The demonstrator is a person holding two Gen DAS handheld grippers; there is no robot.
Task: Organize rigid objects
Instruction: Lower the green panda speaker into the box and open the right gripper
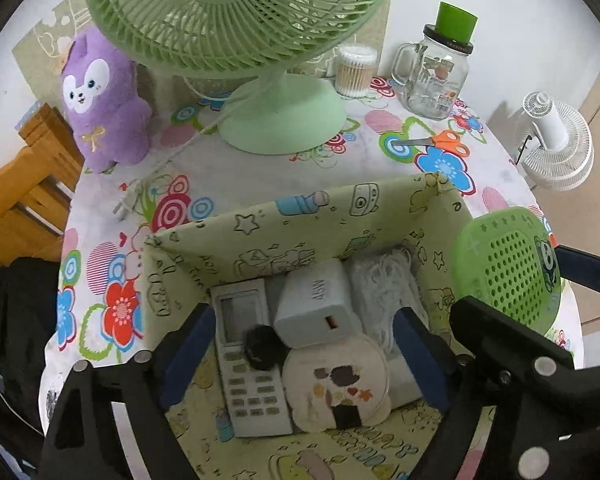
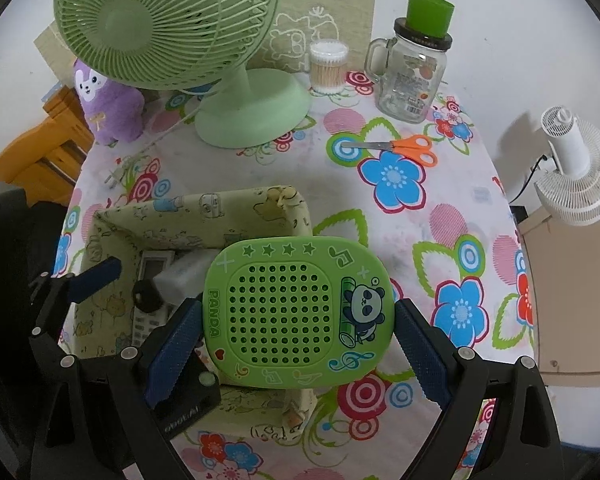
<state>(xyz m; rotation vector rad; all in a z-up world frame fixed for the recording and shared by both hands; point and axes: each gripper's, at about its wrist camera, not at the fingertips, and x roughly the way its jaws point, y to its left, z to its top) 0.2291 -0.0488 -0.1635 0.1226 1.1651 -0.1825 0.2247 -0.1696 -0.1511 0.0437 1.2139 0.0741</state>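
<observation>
A green fabric storage box (image 1: pixel 260 236) (image 2: pixel 148 216) stands on the flowered table. It holds a white remote (image 1: pixel 248 376), a white charger (image 1: pixel 316 308), a round cookie-like compact (image 1: pixel 340 384), a small black object (image 1: pixel 264 346) and white fluffy cloth (image 1: pixel 384 280). My left gripper (image 1: pixel 304 364) is open, low over the box's contents, holding nothing. My right gripper (image 2: pixel 298 344) is shut on a green panda-print perforated case (image 2: pixel 296 312) (image 1: pixel 508 268), held above the box's right rim.
A green desk fan (image 2: pixel 204 60), its plug (image 1: pixel 124 204), a purple plush (image 1: pixel 100 96), a cotton-swab tub (image 2: pixel 328 66), a glass jar mug with a green cup on top (image 2: pixel 412 68) and orange scissors (image 2: pixel 400 146) sit farther back. A white fan (image 2: pixel 576 168) stands off the table's right edge.
</observation>
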